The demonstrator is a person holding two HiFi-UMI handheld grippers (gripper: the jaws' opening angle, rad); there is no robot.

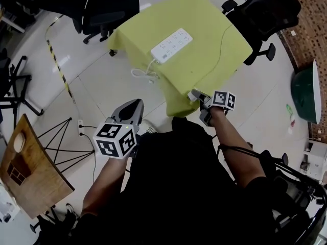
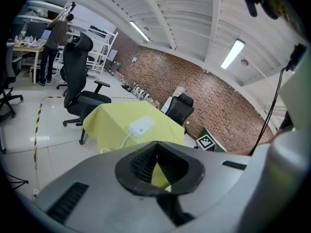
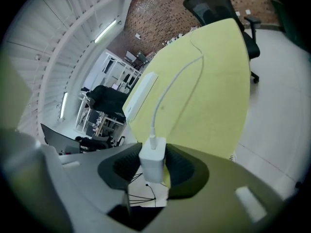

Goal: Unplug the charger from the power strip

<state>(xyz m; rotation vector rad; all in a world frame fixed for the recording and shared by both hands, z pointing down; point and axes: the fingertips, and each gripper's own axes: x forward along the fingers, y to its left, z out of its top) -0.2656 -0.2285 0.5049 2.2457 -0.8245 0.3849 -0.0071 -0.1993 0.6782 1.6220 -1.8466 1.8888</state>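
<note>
charger (image 3: 153, 160): white block, out of the strip, held up off the surface by its near edge, btwn right claw pads.
right claw (image 1: 200, 98): clamped on charger, pads on its 2 sides.
cable (image 3: 167, 93): white, runs from charger's far end over the cloth.
power strip (image 1: 171, 45): white, flat on surface, far-left of charger, well apart; own lead (image 1: 144, 74) coils off the left edge.
surface (image 1: 214, 40): yellow-green cloth over it.
left claw (image 1: 136, 104): jaws together, empty, near-left, off the surface.
chairs (image 1: 110, 6): black, far left & far right.
</note>
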